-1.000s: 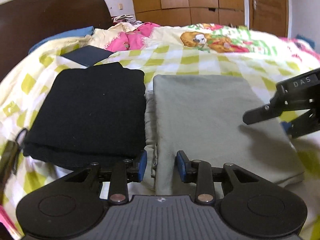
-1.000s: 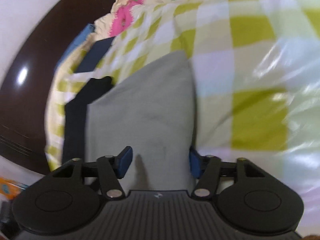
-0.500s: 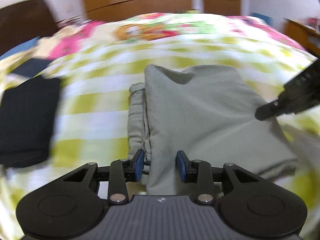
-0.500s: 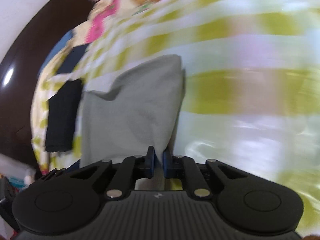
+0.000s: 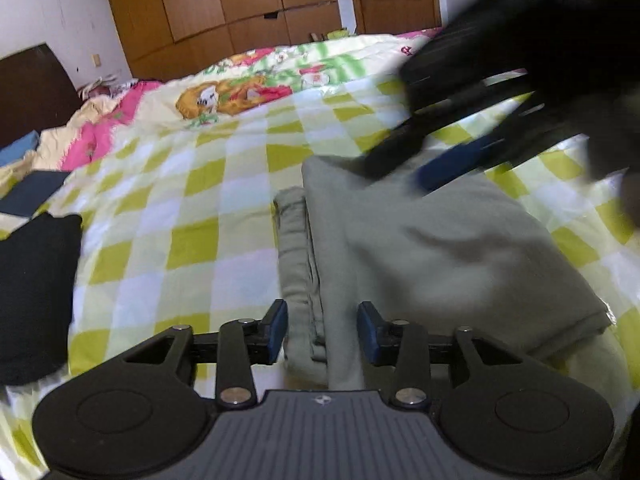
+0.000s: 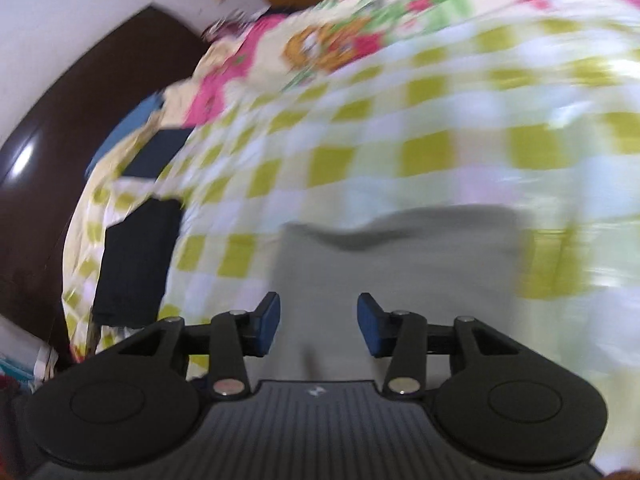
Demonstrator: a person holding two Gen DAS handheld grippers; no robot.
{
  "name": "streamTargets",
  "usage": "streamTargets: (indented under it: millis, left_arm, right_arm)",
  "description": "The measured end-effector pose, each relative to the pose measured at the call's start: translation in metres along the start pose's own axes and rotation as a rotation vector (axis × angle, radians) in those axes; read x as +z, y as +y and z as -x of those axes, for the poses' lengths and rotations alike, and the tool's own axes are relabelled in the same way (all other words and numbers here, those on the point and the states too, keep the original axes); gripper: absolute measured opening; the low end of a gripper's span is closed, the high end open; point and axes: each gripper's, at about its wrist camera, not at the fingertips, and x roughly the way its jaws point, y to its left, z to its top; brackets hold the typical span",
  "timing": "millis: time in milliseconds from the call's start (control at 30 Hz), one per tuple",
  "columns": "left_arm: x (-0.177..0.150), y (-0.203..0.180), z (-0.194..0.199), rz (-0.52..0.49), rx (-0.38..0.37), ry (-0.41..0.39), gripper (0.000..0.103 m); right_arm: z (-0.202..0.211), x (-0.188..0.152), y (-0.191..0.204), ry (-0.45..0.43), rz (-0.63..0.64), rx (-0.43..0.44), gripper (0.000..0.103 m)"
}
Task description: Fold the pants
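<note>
The grey folded pants (image 5: pixel 440 248) lie on the checked bedspread (image 5: pixel 180 200). My left gripper (image 5: pixel 322 332) is at their near left corner. Its jaws are opening, and the stacked folded edge lies between them without being pinched. My right gripper (image 5: pixel 440 164) shows blurred above the pants' far right part in the left wrist view. In the right wrist view my right gripper (image 6: pixel 318 324) hovers over the pants (image 6: pixel 400 256). Its jaws are opening with nothing gripped between them.
A folded black garment (image 5: pixel 32 300) lies to the left, also visible as the black garment (image 6: pixel 136 260) in the right wrist view. A dark blue item (image 5: pixel 28 196) and pink bedding (image 5: pixel 108 128) sit farther back. A brown headboard (image 6: pixel 80 120) stands left, with wooden wardrobes (image 5: pixel 240 0) behind.
The pants have slid right, away from the black garment. The right gripper closed on their edge half a second ago, then let go and rose. The left jaws have widened.
</note>
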Motion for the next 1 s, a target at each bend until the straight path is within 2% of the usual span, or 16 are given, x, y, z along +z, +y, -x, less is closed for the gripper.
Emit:
streamTargets:
  millis: [33, 100, 133, 167, 200, 233, 333, 567, 700, 1000]
  left_arm:
    - [-0.001, 0.001, -0.002, -0.002, 0.006, -0.002, 0.057]
    - [-0.003, 0.005, -0.005, 0.007, -0.008, -0.001, 0.057]
    - [-0.005, 0.007, -0.005, 0.018, -0.013, -0.001, 0.058]
    - [-0.006, 0.010, -0.006, 0.027, -0.018, -0.004, 0.058]
    - [-0.008, 0.012, -0.006, 0.032, -0.023, -0.012, 0.058]
    - [-0.009, 0.014, -0.006, 0.035, -0.031, -0.019, 0.058]
    - [-0.012, 0.017, -0.007, 0.057, -0.060, -0.037, 0.058]
    - [-0.016, 0.018, -0.001, 0.054, -0.069, -0.078, 0.058]
    - [-0.021, 0.016, -0.012, 0.026, -0.067, -0.047, 0.058]
    - [-0.022, 0.029, -0.021, 0.105, -0.096, -0.010, 0.063]
  right_arm:
    - [-0.013, 0.001, 0.007, 0.020, 0.012, 0.004, 0.043]
    - [-0.038, 0.001, 0.018, 0.044, 0.032, -0.063, 0.042]
    - [-0.043, 0.000, 0.018, 0.049, 0.041, -0.088, 0.033]
    - [-0.046, 0.000, 0.019, 0.048, 0.043, -0.102, 0.014]
    - [-0.046, 0.001, 0.016, 0.051, 0.028, -0.096, 0.008]
    - [-0.042, 0.002, 0.014, 0.046, 0.012, -0.081, 0.006]
    - [-0.022, 0.001, 0.011, 0.022, 0.001, -0.066, 0.005]
    - [-0.017, 0.012, 0.038, -0.025, 0.010, -0.011, 0.004]
    - [-0.024, 0.012, 0.044, -0.004, 0.025, -0.015, 0.004]
    - [-0.047, 0.012, 0.059, 0.017, 0.018, 0.007, 0.005]
